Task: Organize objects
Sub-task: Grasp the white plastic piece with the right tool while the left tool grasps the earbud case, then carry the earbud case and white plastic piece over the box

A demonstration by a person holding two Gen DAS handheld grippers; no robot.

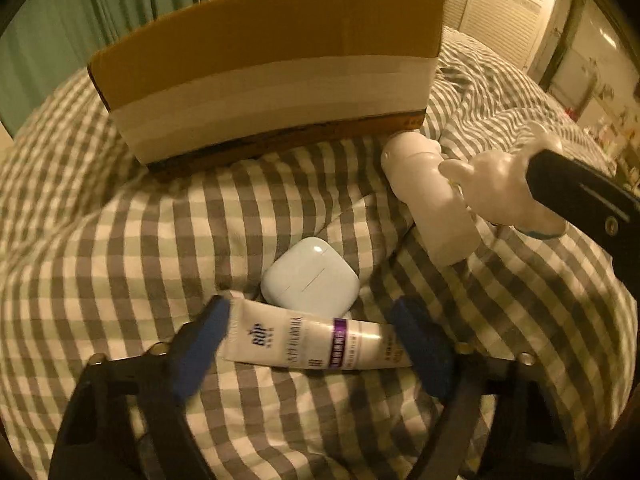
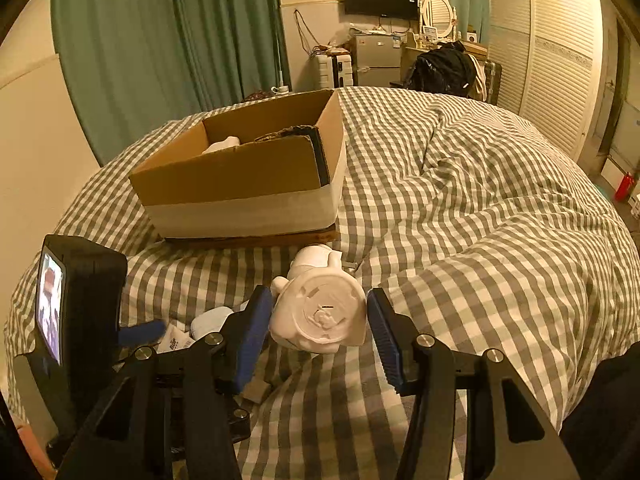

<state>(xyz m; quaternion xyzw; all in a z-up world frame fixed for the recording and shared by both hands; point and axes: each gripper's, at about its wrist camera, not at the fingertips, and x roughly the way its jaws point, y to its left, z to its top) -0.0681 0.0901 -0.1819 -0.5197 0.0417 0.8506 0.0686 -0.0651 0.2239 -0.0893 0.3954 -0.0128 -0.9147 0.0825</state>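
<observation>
A white cream tube (image 1: pixel 316 344) lies across the checked bedcover between the blue pads of my open left gripper (image 1: pixel 316 344). A white earbud case (image 1: pixel 310 278) lies just beyond it. A white pump bottle (image 1: pixel 432 204) lies to the right, with a white figurine (image 1: pixel 500 188) beside it. In the right wrist view the figurine (image 2: pixel 320 316) lies base toward the camera between the fingers of my open right gripper (image 2: pixel 318 328); the pads are beside it, not pressing. The cardboard box (image 2: pixel 248 176) stands open beyond, with a white item (image 2: pixel 222 145) inside.
The checked bedcover (image 2: pixel 480 208) is rumpled with folds to the right of the box. My left gripper's body (image 2: pixel 76 304) stands at the left of the right wrist view. Green curtains, a fridge, a suitcase and a wardrobe stand beyond the bed.
</observation>
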